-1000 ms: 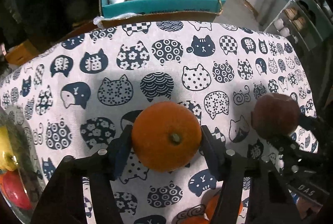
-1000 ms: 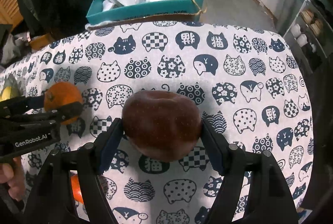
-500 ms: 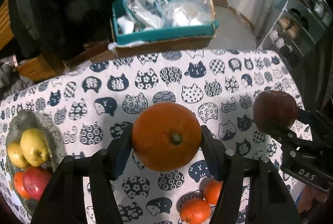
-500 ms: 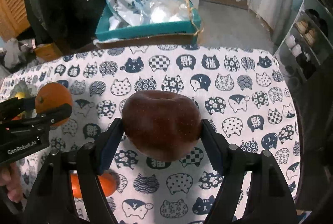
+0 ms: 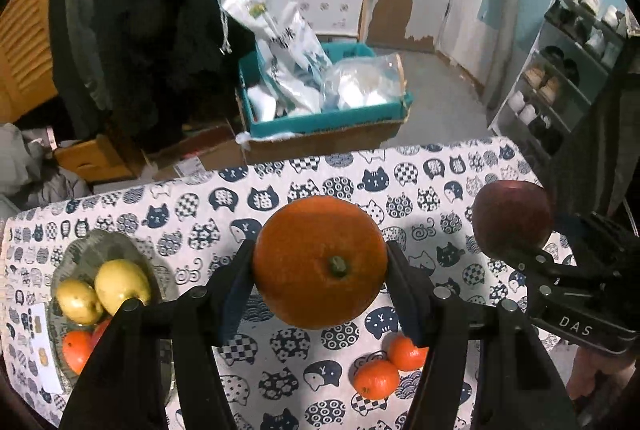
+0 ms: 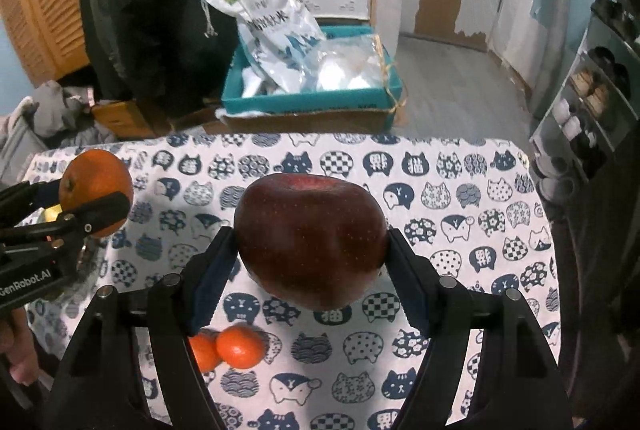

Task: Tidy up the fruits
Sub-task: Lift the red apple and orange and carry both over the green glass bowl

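My left gripper (image 5: 320, 266) is shut on a large orange (image 5: 320, 262) and holds it high above the table; it also shows in the right wrist view (image 6: 96, 186). My right gripper (image 6: 310, 250) is shut on a dark red apple (image 6: 310, 238), also held high; the apple shows at the right of the left wrist view (image 5: 512, 222). A grey plate (image 5: 120, 250) at the table's left holds two yellow fruits (image 5: 120, 286), a small orange (image 5: 76, 350) and a red fruit. Two small tangerines (image 5: 378, 376) lie on the cloth below the grippers, also in the right wrist view (image 6: 240, 346).
The table wears a white cloth with navy cat prints (image 6: 440, 198). Beyond its far edge stands a teal box (image 5: 320, 118) with plastic bags. A shoe rack (image 5: 560, 70) stands at the right. A white card (image 5: 40, 342) lies left of the plate.
Both grippers have risen well above the table with their fruit still held. The plate of fruit and the two tangerines have come fully into view.
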The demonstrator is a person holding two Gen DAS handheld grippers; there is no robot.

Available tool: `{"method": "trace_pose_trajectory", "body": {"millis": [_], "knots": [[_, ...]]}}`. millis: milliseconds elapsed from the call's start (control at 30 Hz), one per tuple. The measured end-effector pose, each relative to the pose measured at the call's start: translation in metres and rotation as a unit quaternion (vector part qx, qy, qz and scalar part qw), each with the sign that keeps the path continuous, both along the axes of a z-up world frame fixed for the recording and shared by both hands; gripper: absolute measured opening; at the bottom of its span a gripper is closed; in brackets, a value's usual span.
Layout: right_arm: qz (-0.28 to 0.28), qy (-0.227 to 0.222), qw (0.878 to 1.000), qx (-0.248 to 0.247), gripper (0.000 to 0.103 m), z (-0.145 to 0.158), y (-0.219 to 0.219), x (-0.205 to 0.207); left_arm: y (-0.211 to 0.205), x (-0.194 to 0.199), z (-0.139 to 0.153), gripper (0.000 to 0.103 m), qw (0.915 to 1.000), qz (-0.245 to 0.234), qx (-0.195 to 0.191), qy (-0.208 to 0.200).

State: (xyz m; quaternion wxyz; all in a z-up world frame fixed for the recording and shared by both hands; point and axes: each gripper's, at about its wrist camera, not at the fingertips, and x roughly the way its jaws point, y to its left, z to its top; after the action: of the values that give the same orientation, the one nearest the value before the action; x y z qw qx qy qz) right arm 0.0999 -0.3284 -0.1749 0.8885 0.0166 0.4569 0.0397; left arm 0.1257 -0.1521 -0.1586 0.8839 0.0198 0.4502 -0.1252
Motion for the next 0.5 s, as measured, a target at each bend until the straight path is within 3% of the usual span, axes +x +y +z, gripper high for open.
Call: {"method": "trace_pose_trajectory", "body": {"millis": [500], "knots": [[0.033, -0.054, 0.998, 0.009, 0.075, 0.055, 0.018, -0.031, 0.033, -0.037, 0.056, 0.064, 0.9976, 0.008, -0.01, -0.068]]}}
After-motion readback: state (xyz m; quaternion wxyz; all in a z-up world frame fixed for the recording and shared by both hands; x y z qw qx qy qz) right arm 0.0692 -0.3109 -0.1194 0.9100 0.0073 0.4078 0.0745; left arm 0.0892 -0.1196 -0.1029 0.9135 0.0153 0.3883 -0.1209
